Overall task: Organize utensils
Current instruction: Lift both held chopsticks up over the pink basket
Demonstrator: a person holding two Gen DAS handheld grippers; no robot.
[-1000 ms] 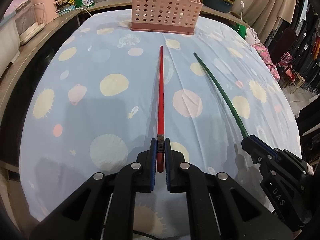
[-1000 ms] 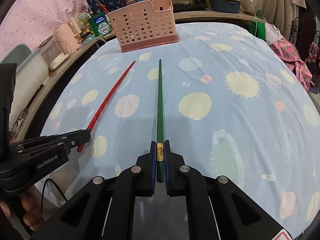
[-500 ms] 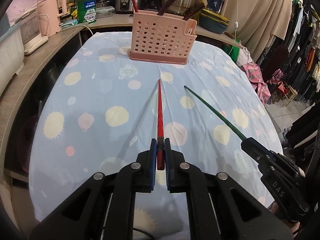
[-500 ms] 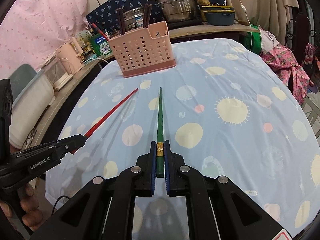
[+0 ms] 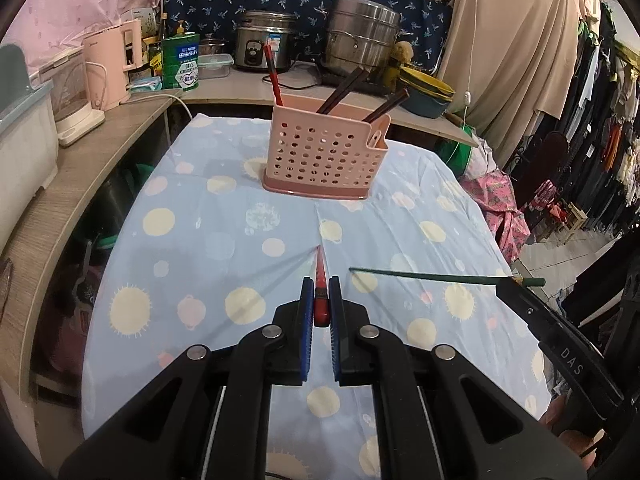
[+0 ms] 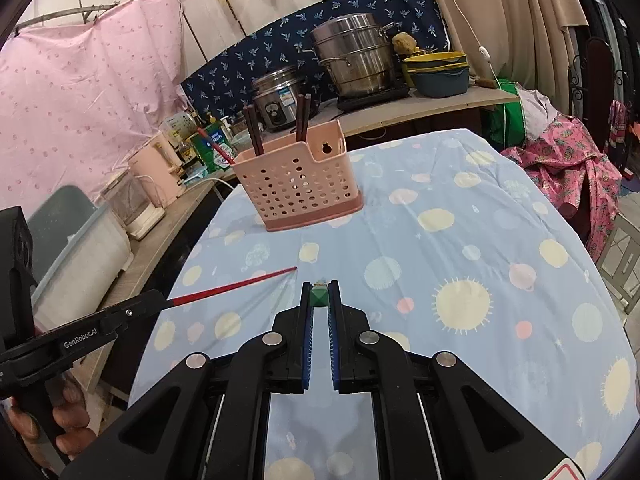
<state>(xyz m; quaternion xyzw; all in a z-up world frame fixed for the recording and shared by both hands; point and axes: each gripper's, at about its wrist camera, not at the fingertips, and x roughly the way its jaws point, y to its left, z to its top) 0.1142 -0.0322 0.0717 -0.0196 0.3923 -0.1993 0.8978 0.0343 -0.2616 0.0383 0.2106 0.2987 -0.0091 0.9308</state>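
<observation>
My left gripper (image 5: pixel 320 296) is shut on the thick end of a red chopstick (image 5: pixel 320 280), held in the air and pointing toward the pink perforated utensil basket (image 5: pixel 326 158). My right gripper (image 6: pixel 320 298) is shut on the end of a green chopstick (image 6: pixel 319 295), seen almost end-on. In the left wrist view the green chopstick (image 5: pixel 432 277) runs level from the right gripper (image 5: pixel 505 280). The right wrist view shows the red chopstick (image 6: pixel 236 285) sticking out of the left gripper (image 6: pixel 162 305). The basket (image 6: pixel 298 180) holds a red chopstick and several dark ones.
The table wears a light blue cloth with pale dots (image 5: pixel 224 240). Behind the basket a counter carries a rice cooker (image 5: pixel 264 46), a steel pot (image 5: pixel 362 38), a green tin (image 5: pixel 180 62) and a pink kettle (image 5: pixel 114 66). Clothes hang at the right (image 5: pixel 600 120).
Both grippers have risen off the table with their chopsticks and tilted up. The chopsticks no longer lie on the cloth, and the basket and counter now show more fully.
</observation>
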